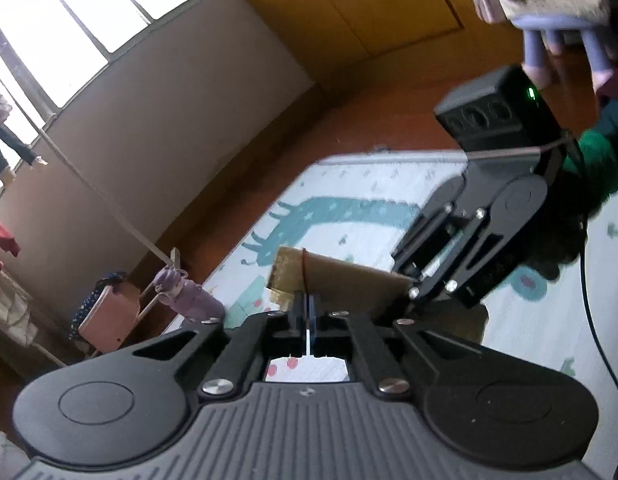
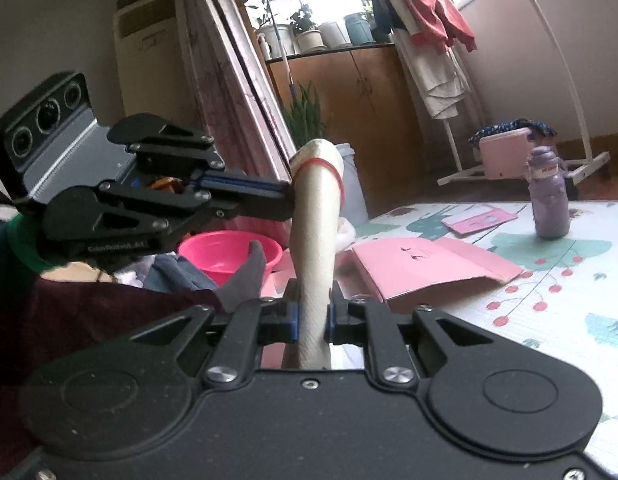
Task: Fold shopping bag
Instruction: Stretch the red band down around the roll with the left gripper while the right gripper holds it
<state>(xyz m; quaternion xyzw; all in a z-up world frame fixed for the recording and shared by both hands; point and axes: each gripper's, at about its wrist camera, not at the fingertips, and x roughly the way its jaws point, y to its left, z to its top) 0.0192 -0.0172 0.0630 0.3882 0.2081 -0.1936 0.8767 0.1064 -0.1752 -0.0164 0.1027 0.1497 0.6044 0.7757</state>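
Right hand-held gripper (image 2: 311, 316) grasps the rolled bag (image 2: 313, 240); left hand-held gripper (image 2: 287, 200) pinches its band (image 2: 329, 170).

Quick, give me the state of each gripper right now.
Left gripper: shut, pinching the red rubber band around the top of the rolled bag.
Right gripper: shut on the rolled bag, holding it upright.
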